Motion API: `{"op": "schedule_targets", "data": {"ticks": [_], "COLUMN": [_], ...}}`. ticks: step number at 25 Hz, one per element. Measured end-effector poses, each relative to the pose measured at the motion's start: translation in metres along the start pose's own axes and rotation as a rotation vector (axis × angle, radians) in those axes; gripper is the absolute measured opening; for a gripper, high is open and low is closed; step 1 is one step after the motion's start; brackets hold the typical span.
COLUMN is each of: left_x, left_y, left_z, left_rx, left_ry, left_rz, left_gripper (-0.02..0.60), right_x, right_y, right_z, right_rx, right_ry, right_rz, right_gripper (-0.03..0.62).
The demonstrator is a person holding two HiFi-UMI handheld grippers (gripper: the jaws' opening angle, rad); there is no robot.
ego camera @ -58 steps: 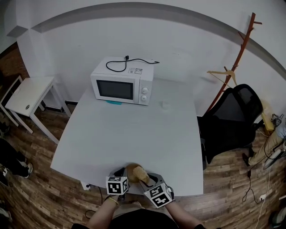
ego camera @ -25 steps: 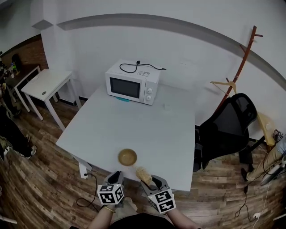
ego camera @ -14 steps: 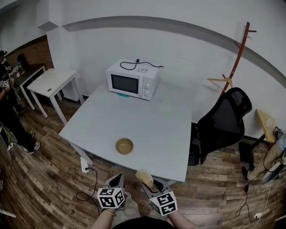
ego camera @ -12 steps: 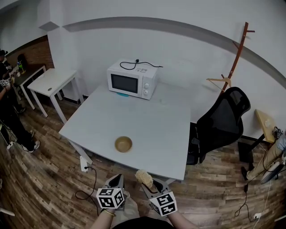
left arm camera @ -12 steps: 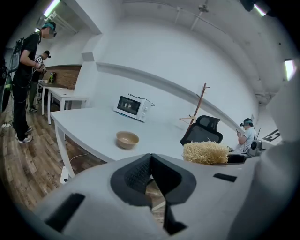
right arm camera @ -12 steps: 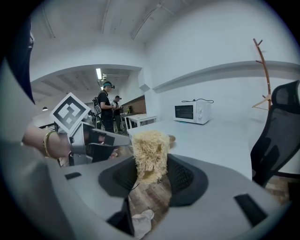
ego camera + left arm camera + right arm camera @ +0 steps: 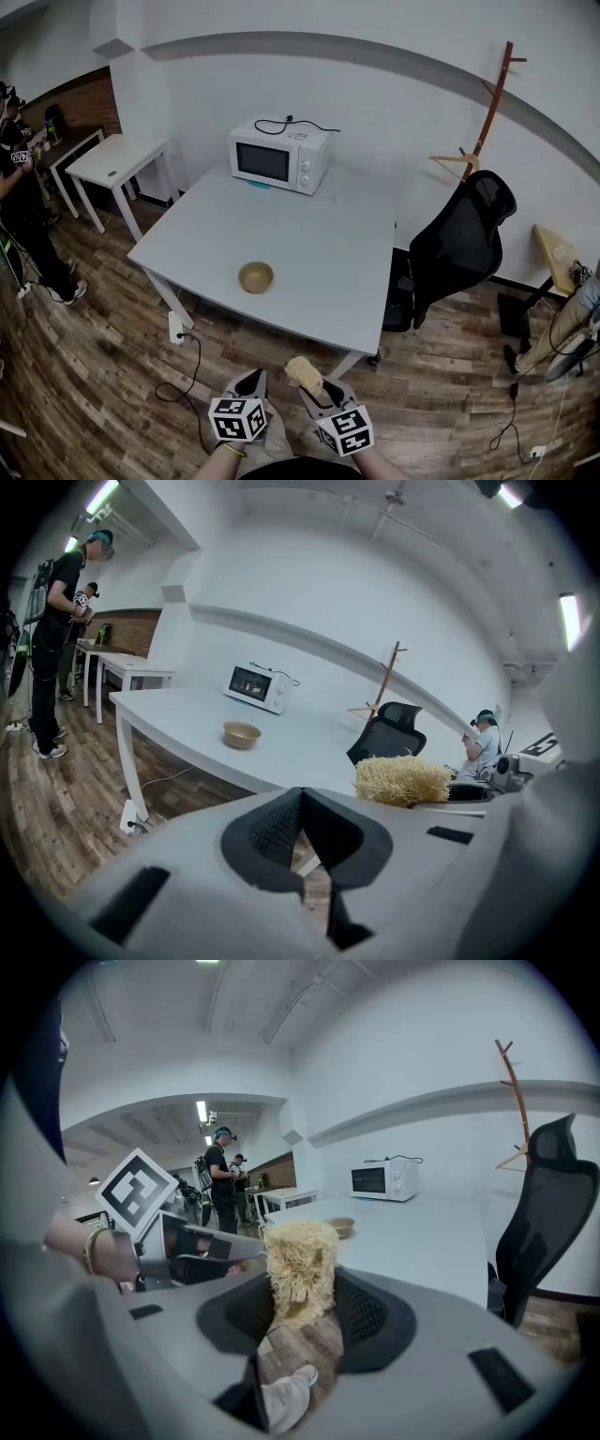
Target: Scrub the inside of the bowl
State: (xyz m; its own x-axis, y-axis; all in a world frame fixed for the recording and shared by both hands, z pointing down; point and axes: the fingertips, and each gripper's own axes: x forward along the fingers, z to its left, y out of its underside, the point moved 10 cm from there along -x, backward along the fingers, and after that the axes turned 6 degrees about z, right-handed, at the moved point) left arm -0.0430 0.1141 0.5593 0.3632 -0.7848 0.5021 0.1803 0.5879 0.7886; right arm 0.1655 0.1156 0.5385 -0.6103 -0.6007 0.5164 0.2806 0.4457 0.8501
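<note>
The person stands back from the counter [image 7: 319, 253], both claws held out over the wooden floor [image 7: 112, 356], clear of the counter's near edge. The left claw [image 7: 251, 380] is clenched with nothing in it; in the left gripper view its two black pads meet in a tight seam. The right claw [image 7: 314, 389] grasps a straw-coloured scrubber [image 7: 302, 372], a bristly tuft that stands upright between the pads and sticks out past their tips. The two claws hang side by side, near each other but not touching.

The bowl [image 7: 255, 277], small, round and tan, sits upright on the counter near its front edge, at about eleven o'clock from the claws and well apart from them. I cannot tell whether anything is in it.

At the far end of the counter, around twelve o'clock, stands a white microwave [image 7: 279, 155] with its black cord coiled on top. A black office chair [image 7: 459, 244] stands beside the counter at two o'clock, with a wooden coat stand [image 7: 487, 94] against the wall behind it. Off at ten o'clock there is a small white side table [image 7: 112, 159], and another person [image 7: 19, 187] stands beyond it.
</note>
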Motion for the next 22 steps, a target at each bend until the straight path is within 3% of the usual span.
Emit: {"op": "schedule_targets", "data": {"ticks": [6, 22], "left_x": [-0.014, -0.016], "left_y": [0.014, 0.011], "left_z": [-0.006, -0.01], "left_rx": [0.02, 0.058], "left_ry": [0.006, 0.021], "left_rz": [0.014, 0.037], "left_gripper": [0.018, 0.018], "right_x": [-0.005, -0.003], "right_y": [0.01, 0.005], "right_z": [0.009, 0.009], "right_rx": [0.008, 0.008], "right_ry": [-0.018, -0.002], "right_rz": [-0.011, -0.024], "right_gripper": [0.176, 0.175]}}
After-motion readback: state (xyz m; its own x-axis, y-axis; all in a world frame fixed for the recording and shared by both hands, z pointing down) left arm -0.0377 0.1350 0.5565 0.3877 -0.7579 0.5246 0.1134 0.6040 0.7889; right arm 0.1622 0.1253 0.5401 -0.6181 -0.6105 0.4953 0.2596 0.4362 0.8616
